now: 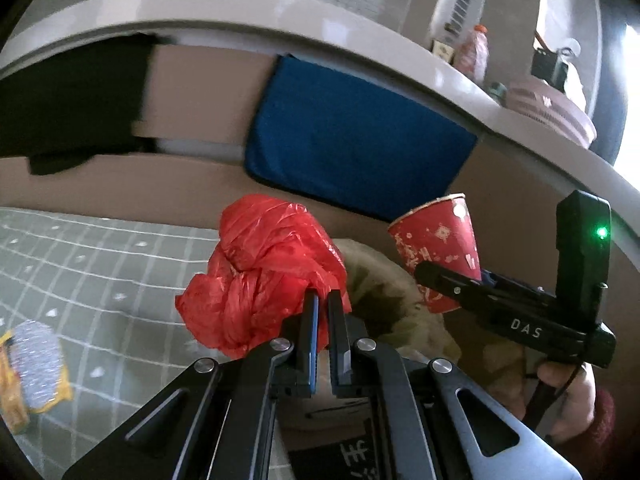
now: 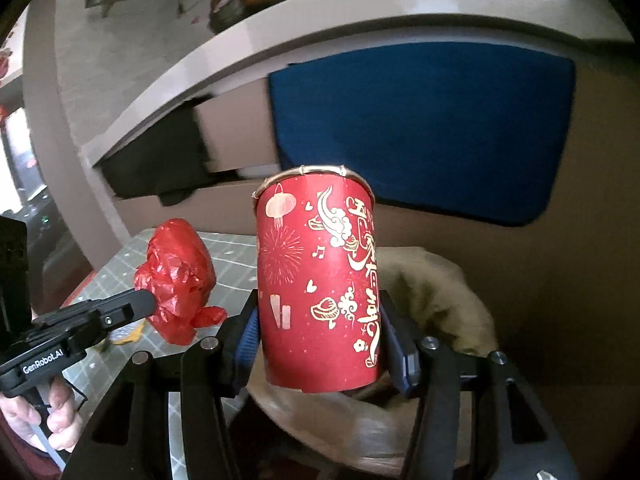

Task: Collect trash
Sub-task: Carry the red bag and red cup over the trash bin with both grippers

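Note:
My left gripper (image 1: 323,308) is shut on a crumpled red plastic bag (image 1: 264,276), which bulges up and left of the fingertips. The right wrist view shows the same bag (image 2: 176,280) pinched by the left gripper (image 2: 142,302) at the left. A red paper cup (image 2: 320,280) with gold print stands upright between the blue pads of my right gripper (image 2: 320,332), which is shut on it. From the left wrist, the cup (image 1: 440,244) and right gripper (image 1: 434,276) hang to the right. Both held items hover above a bin lined with a beige bag (image 2: 440,292).
A yellow and silver snack wrapper (image 1: 32,364) lies on the green checked sheet (image 1: 100,260) at the left. Behind hang a blue cloth (image 1: 352,140) and a black cloth (image 1: 72,112) from a grey ledge (image 1: 224,12). A person's hand (image 2: 52,412) grips the left handle.

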`<state>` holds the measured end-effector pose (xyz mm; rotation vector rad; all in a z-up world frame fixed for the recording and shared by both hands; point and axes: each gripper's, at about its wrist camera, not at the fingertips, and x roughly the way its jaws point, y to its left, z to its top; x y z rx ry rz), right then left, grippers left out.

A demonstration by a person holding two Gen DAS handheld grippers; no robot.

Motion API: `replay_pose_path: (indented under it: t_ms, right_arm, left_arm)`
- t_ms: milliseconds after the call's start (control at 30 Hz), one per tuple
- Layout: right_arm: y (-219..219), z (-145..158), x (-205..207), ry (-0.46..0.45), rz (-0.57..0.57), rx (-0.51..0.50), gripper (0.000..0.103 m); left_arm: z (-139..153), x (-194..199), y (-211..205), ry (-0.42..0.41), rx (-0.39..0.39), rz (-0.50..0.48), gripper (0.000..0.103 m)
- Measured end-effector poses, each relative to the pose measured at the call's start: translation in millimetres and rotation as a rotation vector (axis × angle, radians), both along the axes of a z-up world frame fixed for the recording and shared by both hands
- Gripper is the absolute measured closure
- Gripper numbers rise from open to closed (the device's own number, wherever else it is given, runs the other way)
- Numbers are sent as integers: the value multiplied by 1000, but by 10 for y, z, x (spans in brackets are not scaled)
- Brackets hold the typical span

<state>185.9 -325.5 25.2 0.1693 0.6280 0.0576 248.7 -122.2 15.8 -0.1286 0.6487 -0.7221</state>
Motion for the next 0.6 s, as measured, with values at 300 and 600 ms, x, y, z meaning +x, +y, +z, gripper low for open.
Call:
replay_pose_path:
  t_ms: [300, 600]
  right_arm:
    - [-202, -111, 60, 13, -54, -37, 52]
    - [-302, -216, 141, 51, -88, -15, 51]
  left_arm:
    - [-73, 158, -427, 37, 2, -80, 99]
    - [-317, 365, -578, 151, -14, -138, 99]
